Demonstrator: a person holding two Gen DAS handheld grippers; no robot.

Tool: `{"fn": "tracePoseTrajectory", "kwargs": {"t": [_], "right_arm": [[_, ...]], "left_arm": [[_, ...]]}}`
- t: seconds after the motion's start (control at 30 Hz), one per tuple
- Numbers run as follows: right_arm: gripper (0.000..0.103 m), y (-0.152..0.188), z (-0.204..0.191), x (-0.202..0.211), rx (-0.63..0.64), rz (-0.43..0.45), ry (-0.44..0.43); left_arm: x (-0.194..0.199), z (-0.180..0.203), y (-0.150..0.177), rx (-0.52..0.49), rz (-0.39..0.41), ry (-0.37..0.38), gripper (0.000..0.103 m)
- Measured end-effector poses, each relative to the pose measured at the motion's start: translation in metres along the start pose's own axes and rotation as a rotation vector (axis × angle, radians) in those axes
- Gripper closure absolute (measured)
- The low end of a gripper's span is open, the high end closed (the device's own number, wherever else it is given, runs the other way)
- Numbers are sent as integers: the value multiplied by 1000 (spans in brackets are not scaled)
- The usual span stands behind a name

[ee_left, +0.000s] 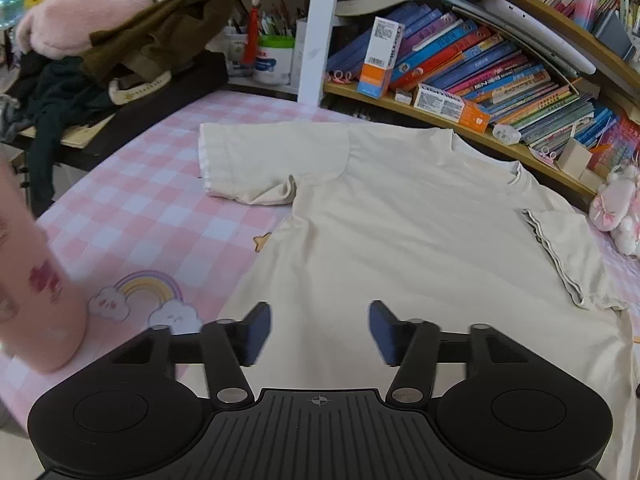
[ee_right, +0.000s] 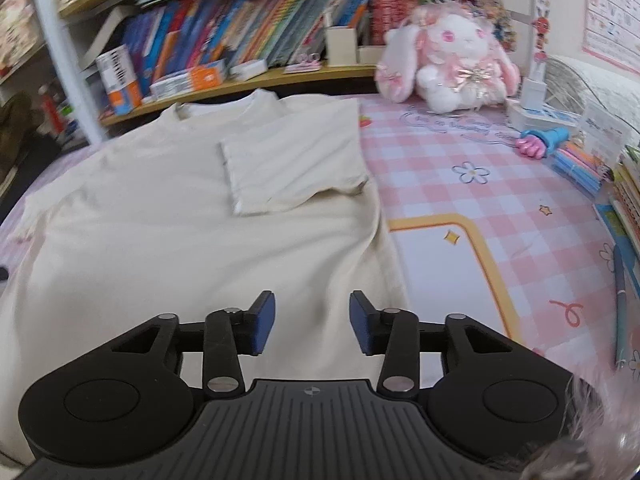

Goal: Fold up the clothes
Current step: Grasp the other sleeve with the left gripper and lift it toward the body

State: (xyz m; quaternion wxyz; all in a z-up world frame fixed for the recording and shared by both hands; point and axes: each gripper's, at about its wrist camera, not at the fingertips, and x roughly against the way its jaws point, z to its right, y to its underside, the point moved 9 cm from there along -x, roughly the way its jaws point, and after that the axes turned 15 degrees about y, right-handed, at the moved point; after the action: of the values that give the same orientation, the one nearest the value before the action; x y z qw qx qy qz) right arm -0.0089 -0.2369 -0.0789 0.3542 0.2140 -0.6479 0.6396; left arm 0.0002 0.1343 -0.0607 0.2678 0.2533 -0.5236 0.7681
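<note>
A crowded bookshelf (ee_left: 500, 68) runs along the back edge of the desk (ee_left: 160, 208), which is covered in a pink-and-white checked mat printed with rainbows, stars and flowers. Most of the desk's middle is taken up by a cream T-shirt (ee_left: 400, 240), lying flat with its collar toward the back edge, close under the lowest shelf. Its right sleeve (ee_right: 288, 172) is folded inward and rests on the chest; the left sleeve (ee_left: 264, 164) lies spread out flat on the mat, pointing toward the desk's left edge.

At the back left corner a heap of dark and olive clothes (ee_left: 132, 48) sits piled up, with a pink plush thing (ee_left: 80, 16) behind it. Near the back right corner a white-and-pink plush rabbit (ee_right: 452, 56) sits upright on the mat, just beside the shirt's right shoulder but apart from it. Along the right edge there are pens, a pink-and-blue toy (ee_right: 540, 142) and a stack of small books, all well clear of the shirt.

Near the front edge, both tongs hover over the shirt's lower part. The left gripper (ee_left: 320, 332) has its blue pads spread wide with nothing between them, above the hem area on the left side. The right gripper (ee_right: 312, 324) is likewise spread wide and empty, over the shirt's right side seam. A blurred pink sleeve (ee_left: 36, 280) shows at the left, beside the left gripper.
</note>
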Motion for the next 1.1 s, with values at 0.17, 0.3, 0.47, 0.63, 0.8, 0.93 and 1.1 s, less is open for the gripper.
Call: {"fn": "tracePoseTrajectory", "kwargs": {"t": [0.17,0.3,0.47,0.63,0.8,0.93,1.1], "right_arm": [[32,14,4,5,4,-9,17],[21,20,6,9,12,-4,35],[20,26,1,10,20,-23,19],[20,26,-8,9,21,-25,26],[20,18,-16,8,-15,-20,64],[19,14,-29,10,-14,-10,94],[19,10,-39,8,-26,-22,135]], "left_arm": [[12,-1,11,2,9,-44,23],[15,-2,15,18,7,-51,22],[8,-11,7,37,4,-39,22],[-5,-24,-7,48,4,-26,22],[-21,-45,-28,97,15,-5,23],[-38,-71,-45,237,27,36,25],[-60,-95,-60,352,35,71,26]]}}
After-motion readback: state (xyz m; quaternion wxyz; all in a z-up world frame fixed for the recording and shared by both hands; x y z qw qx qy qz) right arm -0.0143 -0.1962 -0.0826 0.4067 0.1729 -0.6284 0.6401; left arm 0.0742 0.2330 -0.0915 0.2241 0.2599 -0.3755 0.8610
